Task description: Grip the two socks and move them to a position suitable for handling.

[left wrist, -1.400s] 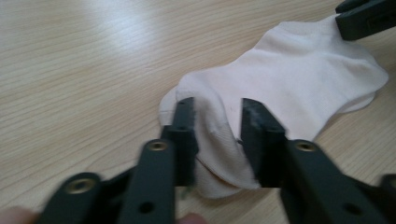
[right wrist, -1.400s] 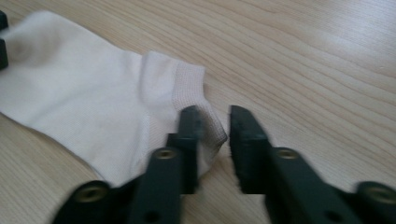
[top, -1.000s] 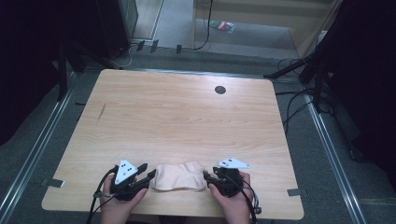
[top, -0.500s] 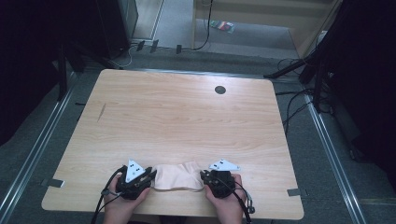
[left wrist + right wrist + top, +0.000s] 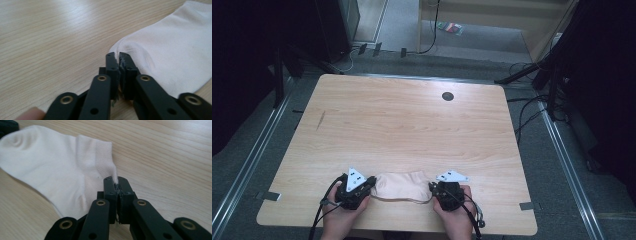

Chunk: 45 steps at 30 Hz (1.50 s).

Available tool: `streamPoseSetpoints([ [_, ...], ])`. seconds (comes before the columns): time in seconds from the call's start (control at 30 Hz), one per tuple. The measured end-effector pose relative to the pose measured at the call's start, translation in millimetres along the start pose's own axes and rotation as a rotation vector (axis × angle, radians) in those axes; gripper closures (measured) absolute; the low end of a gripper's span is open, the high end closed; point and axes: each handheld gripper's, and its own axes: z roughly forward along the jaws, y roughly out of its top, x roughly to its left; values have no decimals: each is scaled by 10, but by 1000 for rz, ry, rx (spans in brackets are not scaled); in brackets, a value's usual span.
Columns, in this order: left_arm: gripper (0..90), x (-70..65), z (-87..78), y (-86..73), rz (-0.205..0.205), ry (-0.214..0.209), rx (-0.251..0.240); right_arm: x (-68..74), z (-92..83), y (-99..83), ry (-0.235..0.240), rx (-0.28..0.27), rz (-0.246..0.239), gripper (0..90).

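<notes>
The white sock lies flat at the lower middle of the high view, near the table's front edge. My left gripper pinches the sock's toe end at lower left; in the left gripper view its jaws have just been closing and now clamp the fabric. My right gripper grips the ribbed cuff at lower right, jaws likewise just closed, cloth nipped between them. Upper right on the tabletop sits a dark round hole.
</notes>
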Motion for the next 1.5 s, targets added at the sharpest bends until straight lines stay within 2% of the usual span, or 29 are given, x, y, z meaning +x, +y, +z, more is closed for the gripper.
streamPoseSetpoints([
  [0.03,791,13,-22,2,-10,9,-12,-1,-2,0,20,-7,6,836],
  [0.07,730,30,-51,5,-34,3,-32,9,-16,1,28,-19,10,707],
  [0.1,713,55,-92,14,-49,-7,-54,18,-34,6,18,-35,6,659],
  [0.13,704,72,-132,24,-65,-18,-79,23,-60,12,11,-49,5,674],
  [0.17,710,72,-132,24,-65,-18,-79,26,-90,16,9,-66,8,685],
  [0.2,726,90,-202,44,-90,-47,-113,27,-125,21,13,-91,15,709],
  [0.3,790,44,-243,60,-78,-115,-147,47,-168,24,13,-134,14,767],
  [0.4,838,-53,-196,74,-31,-180,-121,90,-169,27,49,-143,11,825],
  [0.43,851,-53,-196,74,-31,-180,-121,90,-169,27,49,-143,11,825],
  [0.47,872,-87,-133,62,-16,-169,-75,118,-135,22,84,-126,7,858],
  [0.5,884,-87,-133,62,-16,-169,-75,118,-135,22,84,-126,7,858],
  [0.53,890,-77,-66,34,-26,-146,-28,142,-79,11,94,-97,-8,884],
  [0.57,890,-56,-40,19,-34,-140,-7,151,-55,5,92,-83,-13,891],
  [0.63,895,-42,-18,4,-41,-133,10,160,-23,-3,87,-66,-14,900],
  [0.67,895,-21,-19,-6,-50,-143,4,165,8,-12,82,-48,-14,900],
  [0.7,835,-5,-44,1,-59,-161,-16,164,64,-29,61,-14,-12,900],
  [0.73,803,16,-71,7,-74,-179,-40,155,63,-30,73,-21,-1,900],
  [0.8,774,99,-127,23,-142,-216,-85,155,28,-18,94,-39,3,878],
  [0.83,767,148,-151,31,-174,-215,-107,156,-3,-10,96,-56,-2,874],
  [0.93,765,264,-190,44,-211,-187,-121,133,-80,-1,56,-85,10,818],
  [1.0,743,281,-177,43,-207,-191,-105,81,-95,-4,38,-88,34,783],
  [1.07,722,239,-153,47,-187,-205,-86,31,-88,-8,46,-78,74,709],
  [1.13,693,166,-113,62,-145,-200,-50,7,-70,-14,40,-60,90,663],
  [1.17,690,166,-113,62,-145,-200,-50,7,-70,-14,40,-60,90,663],
  [1.2,696,87,-78,63,-97,-143,-25,5,-46,-21,29,-42,101,634],
  [1.33,797,-8,-61,60,-34,-111,-12,9,-19,-29,29,-32,108,698],
  [1.4,870,-19,-52,58,-36,-117,-8,19,-14,-28,27,-34,96,779],
  [1.43,884,-19,-52,58,-36,-117,-8,19,-14,-28,27,-34,96,779],
  [1.5,893,-19,-84,72,-26,-122,-20,33,-15,-24,42,-36,81,874],
])
